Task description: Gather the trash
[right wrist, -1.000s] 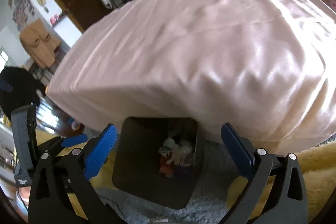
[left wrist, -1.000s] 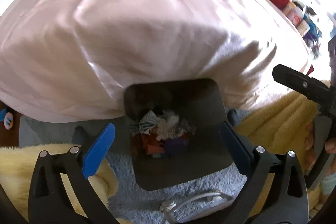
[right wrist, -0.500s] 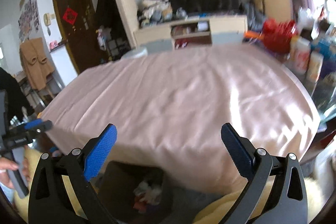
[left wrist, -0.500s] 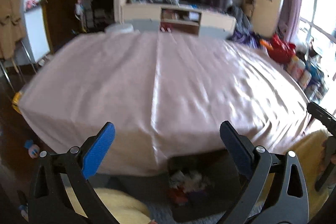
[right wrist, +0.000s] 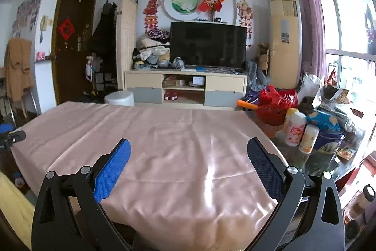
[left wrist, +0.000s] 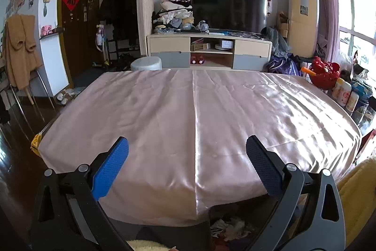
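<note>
Left claw (left wrist: 187, 158): jaws spread wide, nothing between them, held above the near edge of the table (left wrist: 164, 114), which is covered by a pink satin cloth. Right claw (right wrist: 188, 160): jaws likewise spread and empty, over the same table. The dark trash bin (left wrist: 237, 222) stands on the floor below the table's near edge, partly hidden, with crumpled trash (left wrist: 231, 228) inside. Bottles (right wrist: 297, 131) crowd the table's right end.

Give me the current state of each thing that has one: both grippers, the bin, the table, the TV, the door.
left gripper: open, empty.
right gripper: open, empty.
trash bin: on the floor at the table's near edge, holding crumpled scraps.
table: covered by a pink cloth, nothing lying on the cloth.
TV: off, screen dark.
door: closed.
</note>
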`<state>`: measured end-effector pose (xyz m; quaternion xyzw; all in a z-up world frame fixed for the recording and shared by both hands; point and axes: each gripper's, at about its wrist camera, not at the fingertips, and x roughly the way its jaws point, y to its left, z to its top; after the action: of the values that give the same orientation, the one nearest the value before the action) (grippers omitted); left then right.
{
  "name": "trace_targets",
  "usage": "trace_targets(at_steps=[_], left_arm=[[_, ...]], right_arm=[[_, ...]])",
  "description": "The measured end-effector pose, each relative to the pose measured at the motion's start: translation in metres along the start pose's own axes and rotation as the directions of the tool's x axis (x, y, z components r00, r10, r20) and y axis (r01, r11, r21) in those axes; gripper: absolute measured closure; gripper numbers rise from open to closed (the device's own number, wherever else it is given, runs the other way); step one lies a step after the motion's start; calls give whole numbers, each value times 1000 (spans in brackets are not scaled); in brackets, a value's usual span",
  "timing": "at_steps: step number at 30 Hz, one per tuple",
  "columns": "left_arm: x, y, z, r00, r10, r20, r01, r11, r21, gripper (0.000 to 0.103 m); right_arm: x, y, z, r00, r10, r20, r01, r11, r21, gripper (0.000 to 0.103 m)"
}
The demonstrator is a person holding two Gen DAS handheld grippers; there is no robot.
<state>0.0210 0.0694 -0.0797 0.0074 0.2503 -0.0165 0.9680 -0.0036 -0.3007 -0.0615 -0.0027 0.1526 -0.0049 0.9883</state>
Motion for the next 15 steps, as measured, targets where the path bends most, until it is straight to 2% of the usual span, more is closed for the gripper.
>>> trace_targets(at_steps=[7,12,15], left_arm=[[5,4,-5,1000,19,4,-19,999,-29,8],[8,6,-6,999,54,2,-54,998,-32,8],[5,4,-7,998,54,15,-54,998,-18,8]], right_arm=[[4,2,-8,998,-53,-14,53,999,10,3],[15,-10,-17,995,-61,-82,69,993,96,3],[17,-14,-20,994,-57,-91,68,990,121,3]])
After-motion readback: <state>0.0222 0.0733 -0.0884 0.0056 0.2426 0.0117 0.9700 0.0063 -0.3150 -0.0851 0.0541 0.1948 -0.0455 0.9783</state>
